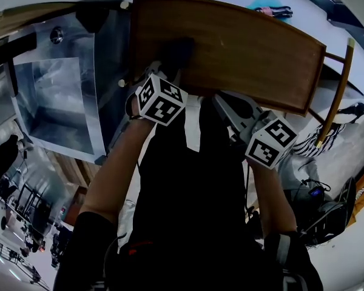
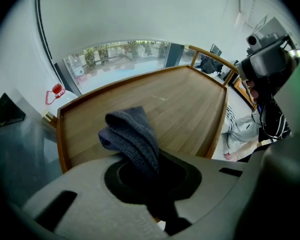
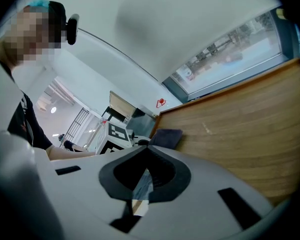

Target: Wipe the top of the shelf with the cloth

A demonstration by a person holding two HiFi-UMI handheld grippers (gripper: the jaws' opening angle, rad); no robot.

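Grey cloth (image 2: 129,130) in L gripper (image 2: 140,159) | on shelf (image 2: 185,104) | R gripper (image 3: 147,151) closed

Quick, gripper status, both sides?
Left gripper: shut on the dark grey cloth.
Right gripper: shut, holding nothing.

Shiny metal cabinet (image 1: 54,96), teal object (image 1: 266,6), striped fabric (image 1: 320,143), red wall sign (image 2: 55,90)

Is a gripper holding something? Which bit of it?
The left gripper pinches the cloth by one end, its folded part sticking out. The right gripper holds nothing.
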